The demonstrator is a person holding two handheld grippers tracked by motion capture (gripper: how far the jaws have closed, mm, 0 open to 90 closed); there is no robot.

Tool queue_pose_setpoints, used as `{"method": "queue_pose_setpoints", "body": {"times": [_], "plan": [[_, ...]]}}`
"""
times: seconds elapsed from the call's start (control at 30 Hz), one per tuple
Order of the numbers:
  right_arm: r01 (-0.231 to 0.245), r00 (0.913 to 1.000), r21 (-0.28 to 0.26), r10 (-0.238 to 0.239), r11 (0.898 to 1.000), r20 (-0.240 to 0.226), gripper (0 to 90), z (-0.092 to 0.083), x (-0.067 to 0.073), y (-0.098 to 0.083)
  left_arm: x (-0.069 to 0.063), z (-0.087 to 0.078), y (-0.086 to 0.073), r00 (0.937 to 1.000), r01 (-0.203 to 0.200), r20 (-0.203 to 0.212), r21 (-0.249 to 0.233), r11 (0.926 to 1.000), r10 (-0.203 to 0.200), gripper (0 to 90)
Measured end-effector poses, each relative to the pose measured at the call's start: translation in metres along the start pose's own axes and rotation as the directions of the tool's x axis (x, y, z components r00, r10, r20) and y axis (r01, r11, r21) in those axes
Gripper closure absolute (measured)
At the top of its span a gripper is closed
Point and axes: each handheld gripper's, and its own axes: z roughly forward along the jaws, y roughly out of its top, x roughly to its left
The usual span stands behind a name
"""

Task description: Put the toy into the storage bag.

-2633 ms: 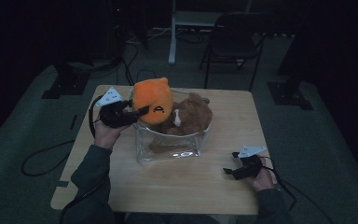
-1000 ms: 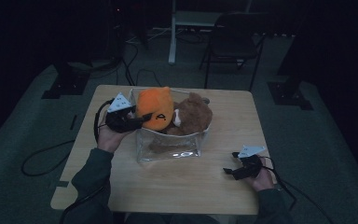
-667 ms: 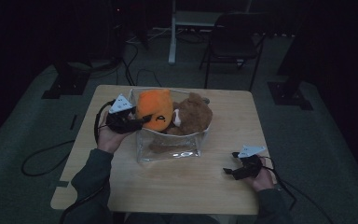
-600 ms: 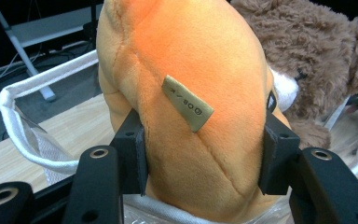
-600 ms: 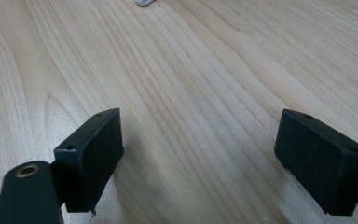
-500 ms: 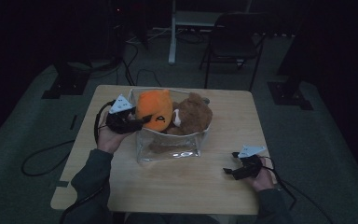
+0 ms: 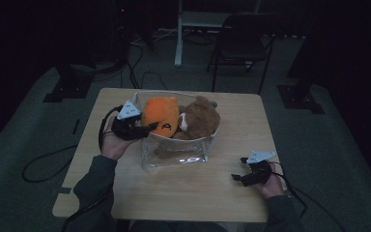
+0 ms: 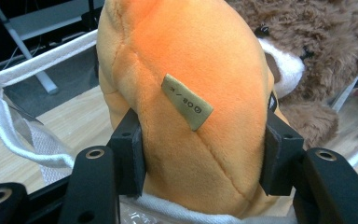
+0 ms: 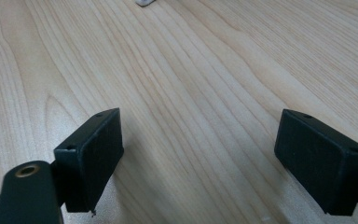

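A small tan tag (image 8: 187, 101) is sewn onto the side of the orange plush toy (image 8: 191, 93), seen in the left gripper view. Small dark characters are printed on it; they appear turned on their side and can be made out only roughly as "Q O B / K". A black curved mark is seen on the toy's front in the high view.

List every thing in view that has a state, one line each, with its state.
Left gripper: jaws have just been opening a little, pads still against the orange plush toy.
Orange plush toy: upright, partly inside the clear bag.
Brown plush bear: in the bag, beside the orange toy.
Clear bag: open at the top, standing on the table.
Right gripper: open, nothing between its jaws, over the tabletop.
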Motion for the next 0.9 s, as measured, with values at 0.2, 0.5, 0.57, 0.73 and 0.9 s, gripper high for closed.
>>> {"method": "queue_pose_setpoints", "body": {"times": [0.2, 0.5, 0.57, 0.73, 0.9], "plan": [[0.000, 1.0000, 0.000, 0.000, 1.000, 0.000, 14.6, 0.000, 0.000, 0.000, 0.000, -0.001, 0.000, 1.0000, -0.005, 0.003, 0.007, 1.0000, 0.005, 44.1], [-0.006, 1.0000, -0.003, 0.006, 1.000, -0.003, 14.6, 0.000, 0.000, 0.000, 0.000, 0.001, 0.001, 0.9997, -0.012, 0.021, 0.016, 0.9998, 0.011, 41.1], [-0.006, 1.0000, -0.003, 0.006, 1.000, -0.003, 14.7, 0.000, 0.000, 0.000, -0.001, 0.003, 0.002, 0.9996, -0.009, 0.028, 0.020, 0.9998, 0.009, 38.1], [-0.006, 1.0000, -0.003, 0.006, 1.000, -0.003, 14.6, 0.000, 0.000, 0.000, -0.001, 0.007, 0.004, 0.9978, 0.019, 0.062, 0.021, 0.9996, -0.021, 30.9], [-0.005, 1.0000, -0.003, 0.005, 1.000, -0.004, 14.6, 0.000, -0.001, 0.000, 0.003, 0.010, 0.005, 0.9926, 0.066, 0.102, 0.012, 0.9978, -0.067, 26.1]]}}
